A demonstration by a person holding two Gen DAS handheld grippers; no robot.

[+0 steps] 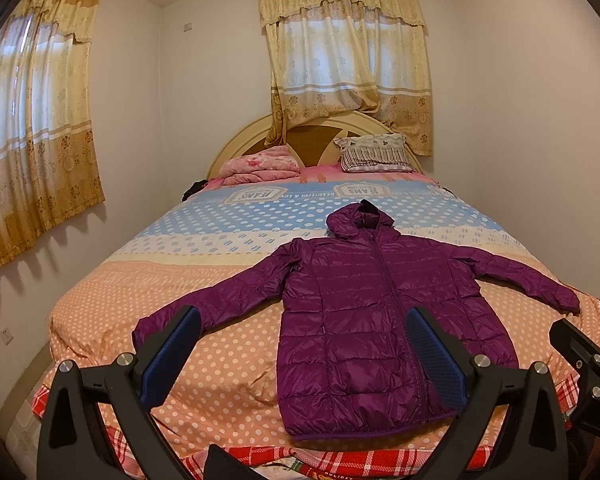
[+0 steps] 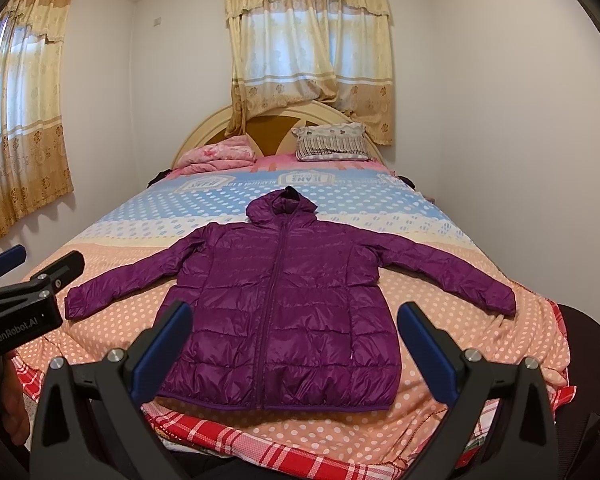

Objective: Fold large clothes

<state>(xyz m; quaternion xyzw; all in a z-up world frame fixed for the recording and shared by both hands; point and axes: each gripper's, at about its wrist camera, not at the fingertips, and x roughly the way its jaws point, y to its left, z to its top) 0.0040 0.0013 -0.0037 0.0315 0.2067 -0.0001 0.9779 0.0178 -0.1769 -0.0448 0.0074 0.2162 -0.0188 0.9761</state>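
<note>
Risk list, left to right. Purple hooded jacket (image 2: pixel 284 312) lies flat on the bed (image 2: pixel 112 340), front up, zipped, hood toward the headboard, both sleeves spread out, hem near the foot edge. Nothing folded yet.

My left tongs (image 1: pixel 300 356) hang above the foot of the bed, jaws wide apart, holding nothing. Left sleeve (image 1: pixel 204 300) is the nearest grab on that side. The shell looks slick and puffy, so I judge a shallow pinch on the cuff will slide off mid-swing, or catch only the top layer and drag the sleeve into a twist.

Middle: quilted body traps air. I expect any fold to spring back open unless pressed down after placing. Pulling one sleeve across could also skid the whole jacket over the polka-dot cover, skewing the zipper line.

My right tongs (image 2: pixel 296 344) are also spread wide and empty, hovering off the hem. Right sleeve (image 2: pixel 460 276) ends close to the bed's side edge; a clumsy lift could flick that cuff over the edge.

Both tongs sit close together; crossing sleeves at once risks them clashing. Hem is near the foot edge too, so a tug toward me may pull it off.
</note>
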